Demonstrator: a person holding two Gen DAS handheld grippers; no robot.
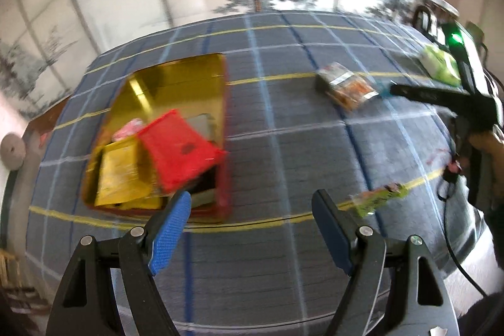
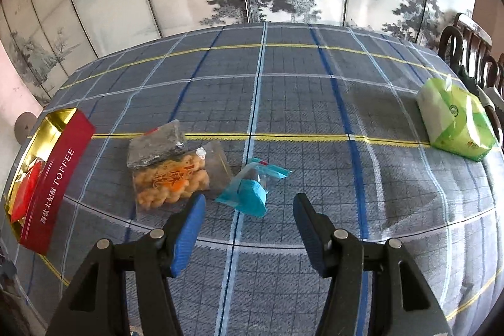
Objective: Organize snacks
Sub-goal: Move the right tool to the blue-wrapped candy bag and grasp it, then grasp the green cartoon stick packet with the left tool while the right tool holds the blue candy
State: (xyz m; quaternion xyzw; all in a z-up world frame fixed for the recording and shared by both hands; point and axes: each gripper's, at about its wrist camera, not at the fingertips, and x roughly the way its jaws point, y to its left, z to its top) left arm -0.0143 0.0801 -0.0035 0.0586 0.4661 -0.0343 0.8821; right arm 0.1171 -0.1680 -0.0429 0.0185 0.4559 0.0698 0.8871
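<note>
Left wrist view takes in the worktop, draped in a blue plaid cloth with yellow lines, and on its left the toffee tin, a red box with a gold lining that serves as the collecting place. Inside lie a red packet, tilted across the others, a yellow packet at the near left corner and a pink wrapper behind; what is underneath is too blurred to name. The left hand-held gripper hangs just right of the tin's near corner with its jaws spread and nothing between them, which suggests a drop into the tin rather than a pick.

On the far right sits a green tissue pack, probably not part of the sorting. Near the middle lies a clear bag of fried dough twists, partly under a crinkled silver bag, with a small teal packet just to its right. The right hand-held gripper is wide open and empty, lined up on that teal packet, likely the next item to go. A slim green stick packet waits near the worktop's right edge.
</note>
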